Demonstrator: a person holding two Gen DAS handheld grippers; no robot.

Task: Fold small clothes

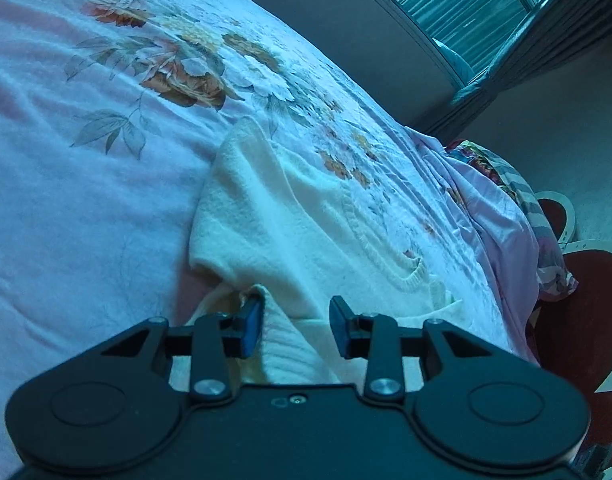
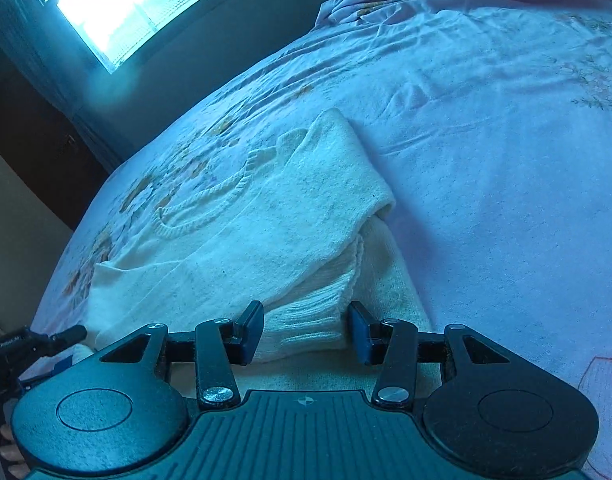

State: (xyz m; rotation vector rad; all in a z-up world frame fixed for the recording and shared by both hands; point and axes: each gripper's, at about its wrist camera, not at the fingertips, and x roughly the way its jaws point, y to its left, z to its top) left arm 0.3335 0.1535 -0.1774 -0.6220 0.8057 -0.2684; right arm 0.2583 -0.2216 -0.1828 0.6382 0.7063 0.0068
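Cream sweater [image 2: 242,236] hem between open right tool [image 2: 306,330] fingers

Only one bit of text visible: small white lettering on the side of the black plastic left gripper [image 2: 72,334] where it pokes in at the lower-left edge of the right wrist view. Too small and blurred to read reliably, looks like one short word starting with "G". The black ribbed body of the right gripper [image 2: 306,330] carries a small round crosshair mark at top centre, a symbol, not text. Nothing readable in the left wrist view.
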